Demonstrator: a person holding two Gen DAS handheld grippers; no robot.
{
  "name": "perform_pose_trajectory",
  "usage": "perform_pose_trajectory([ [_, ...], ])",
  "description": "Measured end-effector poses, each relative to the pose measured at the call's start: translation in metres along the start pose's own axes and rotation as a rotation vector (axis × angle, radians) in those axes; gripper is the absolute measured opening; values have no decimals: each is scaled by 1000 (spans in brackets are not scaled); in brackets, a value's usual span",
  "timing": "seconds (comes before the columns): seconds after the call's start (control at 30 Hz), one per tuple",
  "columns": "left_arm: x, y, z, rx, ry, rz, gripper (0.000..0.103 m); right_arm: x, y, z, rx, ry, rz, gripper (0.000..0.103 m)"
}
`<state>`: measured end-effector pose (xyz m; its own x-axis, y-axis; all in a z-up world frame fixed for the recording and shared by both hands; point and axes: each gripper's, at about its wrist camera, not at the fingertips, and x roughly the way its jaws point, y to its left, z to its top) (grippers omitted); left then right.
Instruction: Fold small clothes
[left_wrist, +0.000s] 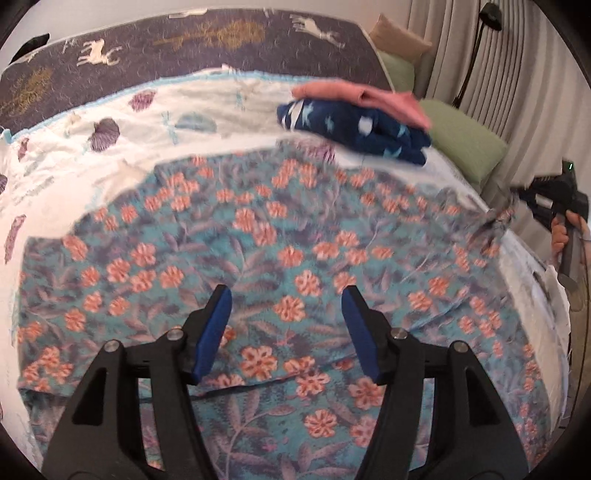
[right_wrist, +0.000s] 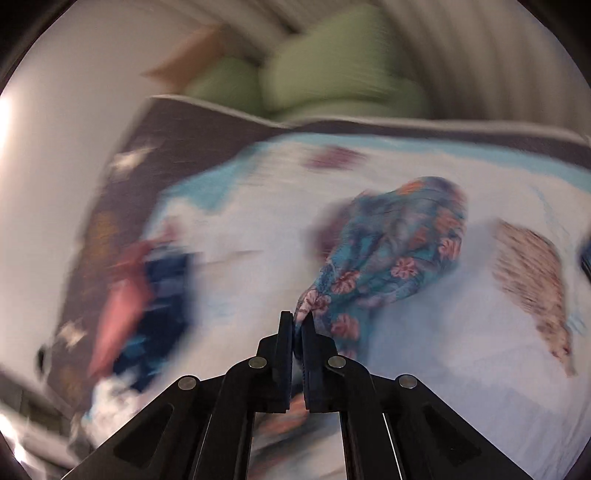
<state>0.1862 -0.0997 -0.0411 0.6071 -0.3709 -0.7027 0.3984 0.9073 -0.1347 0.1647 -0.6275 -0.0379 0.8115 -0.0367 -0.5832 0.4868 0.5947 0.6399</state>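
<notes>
A teal garment with orange flowers (left_wrist: 258, 240) lies spread over the white bed sheet (left_wrist: 92, 162). My left gripper (left_wrist: 286, 295) hovers over its near part, jaws open, with nothing between the blue pads. At the right edge of the left wrist view a hand holds my right gripper (left_wrist: 506, 218) at the garment's far corner. In the blurred right wrist view, my right gripper (right_wrist: 297, 317) is shut on a bunched corner of the floral garment (right_wrist: 399, 251), which is lifted off the sheet and trails away from the jaws.
A folded pink piece (left_wrist: 369, 96) lies on a folded navy star-print piece (left_wrist: 354, 129) at the back of the bed. A beige patterned cloth (right_wrist: 532, 273) lies to the right. Green pillows (left_wrist: 465, 147) and curtains stand beyond the bed's edge. A dark deer-print blanket (left_wrist: 147, 44) covers the far side.
</notes>
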Motion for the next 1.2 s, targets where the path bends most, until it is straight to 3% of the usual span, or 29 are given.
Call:
perform_pose_trajectory([
  [0.13, -13, 10, 4, -49, -18, -17, 67, -38, 105, -40, -302, 12, 264, 5],
  [0.27, -23, 34, -4, -157, -23, -41, 72, -51, 189, -131, -625, 142, 440, 6],
  [0.37, -29, 49, -14, -201, -15, -31, 72, -44, 217, -209, -869, 293, 463, 6],
  [0.47, -34, 61, -22, -244, -4, -63, 72, -32, 219, -281, -1070, 439, 415, 8],
  [0.57, -36, 64, -25, -253, 1, -85, 72, -27, 205, -304, -1071, 504, 386, 8],
  [0.67, -34, 59, -23, -253, 7, -111, 72, -25, 190, -299, -1026, 537, 376, 12],
  [0.8, -23, 42, -13, -219, 31, -150, 78, -33, 174, -277, -957, 491, 358, 22],
  [0.87, -6, 28, -3, -199, 82, -202, 78, -32, 168, -265, -901, 464, 354, 26],
  [0.97, 27, 16, 6, -245, 175, -268, 78, -31, 161, -253, -829, 440, 344, 27],
  [1.03, 41, 10, 11, -271, 190, -285, 66, -30, 154, -251, -795, 436, 338, 29],
  [1.1, 49, 6, 23, -285, 201, -324, 5, -30, 148, -251, -777, 435, 323, 32],
  [1.13, 48, 7, 26, -301, 204, -335, 6, -31, 144, -251, -772, 434, 312, 33],
  [1.2, 12, 17, 38, -338, 69, -336, 5, -35, 141, -248, -768, 426, 292, 33],
])
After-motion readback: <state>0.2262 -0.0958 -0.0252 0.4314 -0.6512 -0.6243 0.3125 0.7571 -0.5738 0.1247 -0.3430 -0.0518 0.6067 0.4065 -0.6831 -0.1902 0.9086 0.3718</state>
